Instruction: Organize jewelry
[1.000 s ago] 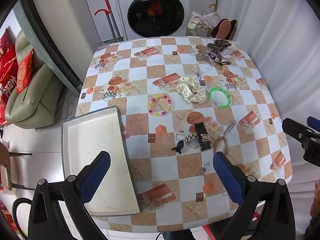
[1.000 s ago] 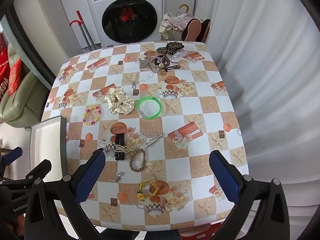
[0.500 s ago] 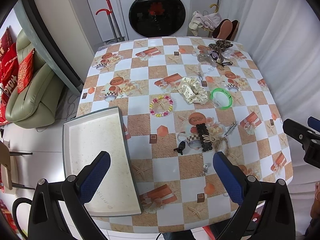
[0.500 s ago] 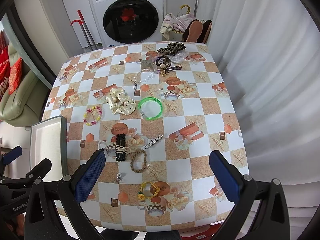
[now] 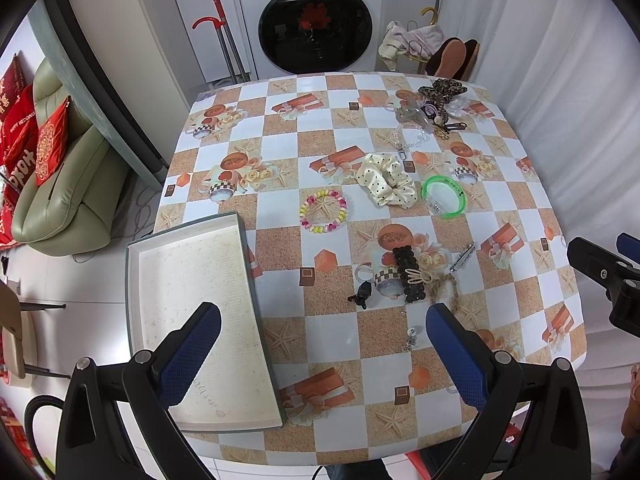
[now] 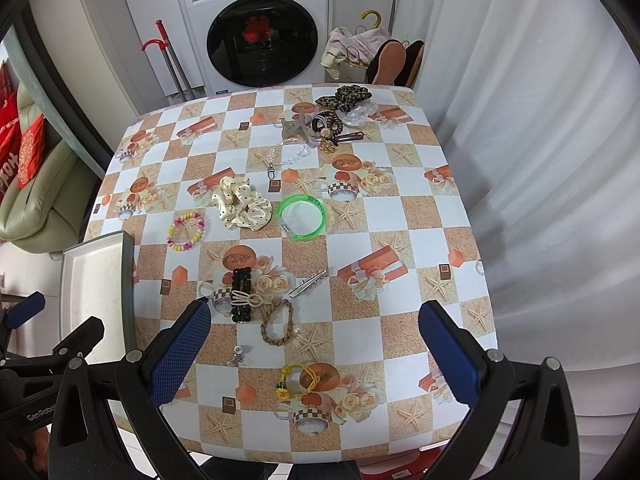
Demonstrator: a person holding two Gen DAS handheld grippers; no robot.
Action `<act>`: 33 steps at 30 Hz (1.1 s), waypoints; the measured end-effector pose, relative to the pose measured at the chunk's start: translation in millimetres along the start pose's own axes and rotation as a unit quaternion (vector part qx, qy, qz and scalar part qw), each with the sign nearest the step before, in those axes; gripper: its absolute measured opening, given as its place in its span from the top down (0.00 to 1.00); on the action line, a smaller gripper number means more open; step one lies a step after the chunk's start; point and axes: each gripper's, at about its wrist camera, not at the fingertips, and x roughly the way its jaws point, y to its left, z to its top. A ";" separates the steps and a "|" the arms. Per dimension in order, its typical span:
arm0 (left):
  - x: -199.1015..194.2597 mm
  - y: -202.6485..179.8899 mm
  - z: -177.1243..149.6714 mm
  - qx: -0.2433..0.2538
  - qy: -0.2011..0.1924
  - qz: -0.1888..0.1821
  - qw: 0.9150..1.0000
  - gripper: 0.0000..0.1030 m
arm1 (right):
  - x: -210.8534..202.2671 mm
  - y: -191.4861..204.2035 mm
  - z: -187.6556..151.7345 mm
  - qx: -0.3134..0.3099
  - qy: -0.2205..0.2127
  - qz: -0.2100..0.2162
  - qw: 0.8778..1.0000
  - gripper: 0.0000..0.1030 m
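Note:
Jewelry lies scattered on a checkered tablecloth: a green bangle [image 5: 444, 197] [image 6: 301, 216], a cream dotted scrunchie [image 5: 386, 184] [image 6: 241, 202], a pastel bead bracelet [image 5: 323, 215] [image 6: 185, 230], a black beaded clip [image 5: 409, 274] [image 6: 241, 294], a braided cord bracelet [image 6: 277, 321], a silver clip [image 6: 308, 278], and a pile [image 6: 336, 117] at the far edge. A shallow grey tray [image 5: 192, 320] sits at the table's left. My left gripper [image 5: 320, 356] is open above the near edge. My right gripper [image 6: 316, 354] is open too. Both hold nothing.
A washing machine [image 5: 316, 20] stands behind the table, a green sofa [image 5: 68, 184] with red cushions to the left, white curtains [image 6: 540, 160] to the right. A yellow charm string [image 6: 296, 378] and a small silver charm [image 6: 237, 354] lie near the front edge.
Both grippers have drawn slightly up and back, so the table looks a little smaller and farther. Nothing on the table has moved. Both grippers stay open.

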 end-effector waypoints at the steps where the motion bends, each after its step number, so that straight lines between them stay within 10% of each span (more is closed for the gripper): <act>1: -0.2 0.3 0.2 0.000 0.000 0.000 1.000 0.00 | 0.0 -0.1 0.0 0.000 0.000 0.000 1.000 0.00; 33: -0.2 -1.1 -0.2 0.000 0.001 0.002 1.000 0.00 | -0.9 1.6 -1.4 0.000 -0.001 0.000 1.000 0.00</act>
